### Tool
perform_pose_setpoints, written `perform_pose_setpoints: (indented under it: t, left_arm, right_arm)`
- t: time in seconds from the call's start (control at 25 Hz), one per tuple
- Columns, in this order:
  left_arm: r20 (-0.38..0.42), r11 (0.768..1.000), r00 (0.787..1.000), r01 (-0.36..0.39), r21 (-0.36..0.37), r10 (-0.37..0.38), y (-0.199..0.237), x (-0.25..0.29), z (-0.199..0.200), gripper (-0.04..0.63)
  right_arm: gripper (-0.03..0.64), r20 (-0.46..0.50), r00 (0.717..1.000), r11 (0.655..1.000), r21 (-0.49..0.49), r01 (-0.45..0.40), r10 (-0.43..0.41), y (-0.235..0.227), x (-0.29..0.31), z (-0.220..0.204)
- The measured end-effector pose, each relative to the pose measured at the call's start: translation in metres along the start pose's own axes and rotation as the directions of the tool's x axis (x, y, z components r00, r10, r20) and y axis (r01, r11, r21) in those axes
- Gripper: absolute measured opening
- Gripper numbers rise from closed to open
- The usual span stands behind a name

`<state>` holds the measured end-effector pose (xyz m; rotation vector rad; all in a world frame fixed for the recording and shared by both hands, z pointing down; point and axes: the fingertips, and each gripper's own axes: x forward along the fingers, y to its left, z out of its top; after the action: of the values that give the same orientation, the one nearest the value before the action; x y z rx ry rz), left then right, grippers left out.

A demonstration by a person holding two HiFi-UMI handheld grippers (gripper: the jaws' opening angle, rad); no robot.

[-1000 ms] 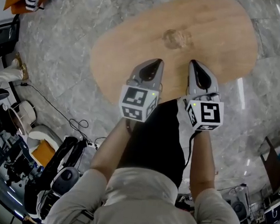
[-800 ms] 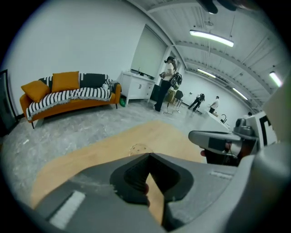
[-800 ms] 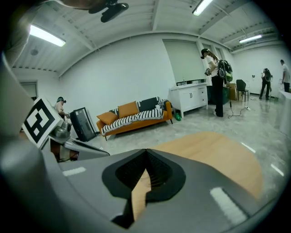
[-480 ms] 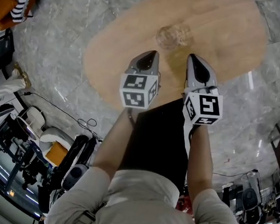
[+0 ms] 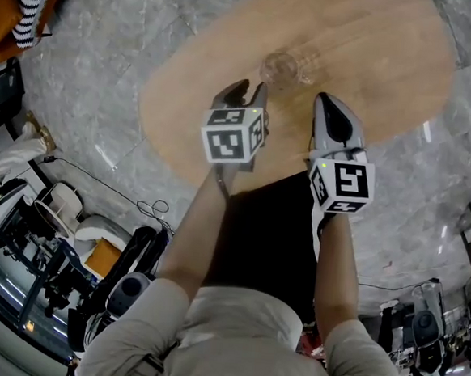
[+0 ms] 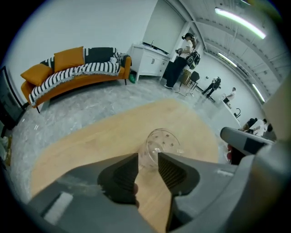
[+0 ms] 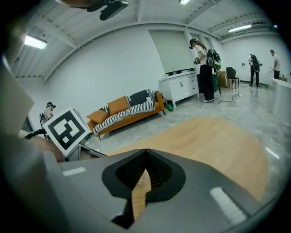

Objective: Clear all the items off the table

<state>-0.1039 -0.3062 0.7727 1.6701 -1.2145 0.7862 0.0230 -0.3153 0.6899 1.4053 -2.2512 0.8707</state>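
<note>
Oval wooden table (image 5: 368,56), seen from above: my left gripper (image 5: 251,89) hangs over its near edge with the jaws parted, having just been opening. Nothing sits between the pads. A clear drinking glass (image 5: 279,67) stands upright on the wood just beyond the tips, at upper centre of the head view. In the left gripper view the glass (image 6: 159,148) shows through the gap between the two dark pads (image 6: 122,175).

My right gripper (image 5: 323,101) points at the table to the right of the glass, clenched tip to tip and empty. In its own view only a sliver of tabletop (image 7: 218,136) shows behind the closed jaws.

Each gripper carries its marker cube (image 5: 233,138), and my forearms run down the middle of the frame.

The table stands on a grey marbled floor (image 5: 91,66). At lower left of the head view lie cables and dark equipment (image 5: 91,269).

In the left gripper view an orange sofa (image 6: 72,73) with a black-and-white striped throw lines the white wall at upper left. A white cabinet (image 6: 148,59) stands right of it, where a person (image 6: 182,59) stands. More people (image 6: 213,84) appear small at the far right, under long ceiling lights (image 6: 241,22).
</note>
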Motion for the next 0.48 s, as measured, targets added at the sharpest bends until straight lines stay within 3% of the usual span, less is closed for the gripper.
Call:
perform_pose_setpoints:
  t: [0.16,0.32,0.48]
  left_arm:
    - [-0.052,0.999,0.999,0.015,-0.030,-0.017,0.009,0.015,0.000,0.188]
    - [-0.079,0.995,0.995,0.056,-0.079,-0.062,0.009,0.026,0.008,0.190]
    - [-0.133,0.996,0.988,0.068,-0.060,-0.076,0.004,0.038,0.010,0.190]
  right_arm:
    - [0.006,-0.011,1.000,1.000,0.009,0.020,-0.020,-0.009,0.000,-0.002]
    - [0.006,-0.020,0.999,0.999,0.015,0.034,-0.034,-0.014,0.001,-0.005]
    - [0.006,-0.027,0.999,0.999,0.023,0.047,-0.046,-0.016,-0.004,-0.006]
